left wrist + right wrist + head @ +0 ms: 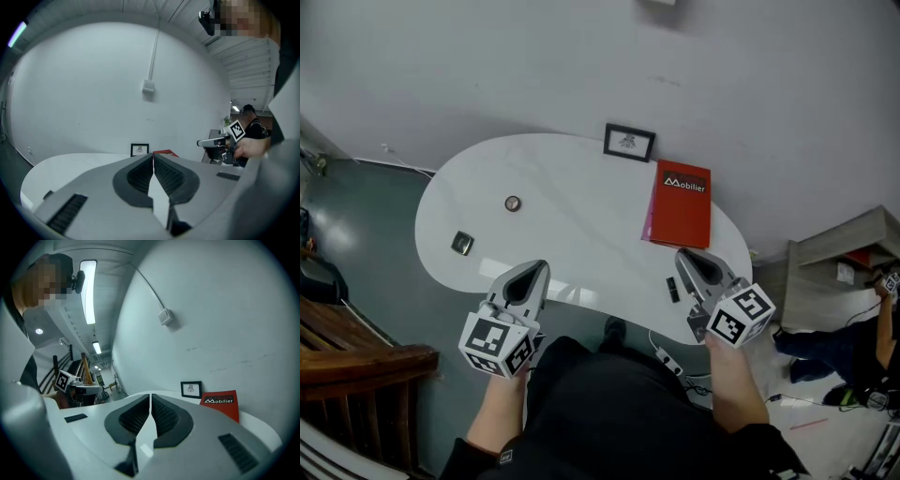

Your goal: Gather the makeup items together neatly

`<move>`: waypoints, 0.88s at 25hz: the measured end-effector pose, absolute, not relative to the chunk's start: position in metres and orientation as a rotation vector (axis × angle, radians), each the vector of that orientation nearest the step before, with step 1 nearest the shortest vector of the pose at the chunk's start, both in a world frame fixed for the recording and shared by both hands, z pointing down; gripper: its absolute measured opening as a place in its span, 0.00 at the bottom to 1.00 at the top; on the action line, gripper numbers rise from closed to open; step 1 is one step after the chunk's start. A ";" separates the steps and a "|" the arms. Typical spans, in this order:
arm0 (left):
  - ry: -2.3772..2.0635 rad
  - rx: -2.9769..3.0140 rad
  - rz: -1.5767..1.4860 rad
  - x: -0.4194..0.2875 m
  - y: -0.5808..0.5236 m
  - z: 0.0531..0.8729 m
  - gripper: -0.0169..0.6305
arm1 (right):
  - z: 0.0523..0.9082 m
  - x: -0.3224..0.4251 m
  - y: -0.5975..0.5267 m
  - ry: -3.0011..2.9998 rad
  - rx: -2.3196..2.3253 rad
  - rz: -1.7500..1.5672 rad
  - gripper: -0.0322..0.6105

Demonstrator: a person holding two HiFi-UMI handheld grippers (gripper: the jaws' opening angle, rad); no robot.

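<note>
Makeup items lay scattered on the white table (581,216), 3 that I could pick out. Far left, nr the table's left edge, sat a small square compact (462,244), turned cornerwise, no real long axis. A bit right & further back was a small round pot (513,203), pointing no way in particular.

The left gripper (541,267) hung over the near edge, jaws pressed together w/ nothing between them, tips aimed toward the back edge. At the back edge stood a picture frame (629,142). A red book (680,206) lay flat toward the back-right edge.

Nr the near-right edge lay a dark stick (672,290), poss. lipstick or mascara, too small to tell. Its long axis ran roughly from near edge to back edge. The right gripper (682,255) hovered just beside it, jaws likewise closed & empty.

My guess: nothing was gathered yet. To do it well, jaws should open before coming down, and the stick should be pinched across its short width at mid-length so it wouldn't swivel. It should then go over to the compact & pot, which already sat near each other.
</note>
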State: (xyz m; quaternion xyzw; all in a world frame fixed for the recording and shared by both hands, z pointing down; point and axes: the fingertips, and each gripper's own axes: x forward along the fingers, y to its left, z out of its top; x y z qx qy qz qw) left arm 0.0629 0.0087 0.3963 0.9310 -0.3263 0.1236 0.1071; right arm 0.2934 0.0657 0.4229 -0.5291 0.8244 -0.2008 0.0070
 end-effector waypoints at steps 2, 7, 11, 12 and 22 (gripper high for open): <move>-0.945 2.741 0.377 0.063 -0.003 0.398 0.05 | 0.436 0.296 0.064 2.591 -1.707 -0.654 0.11; -0.862 2.747 0.404 0.068 -0.033 0.406 0.05 | 0.476 0.301 0.061 2.630 -1.840 -0.758 0.11; -0.788 2.763 0.427 0.073 -0.044 0.410 0.05 | 0.513 0.307 0.069 2.641 -1.952 -0.879 0.11; -0.774 2.764 0.438 0.074 -0.046 0.411 0.05 | 0.523 0.309 0.071 2.632 -1.971 -0.923 0.11; -0.698 2.726 0.557 0.078 -0.054 0.436 0.05 | 0.602 0.316 0.094 2.665 -2.087 -1.232 0.21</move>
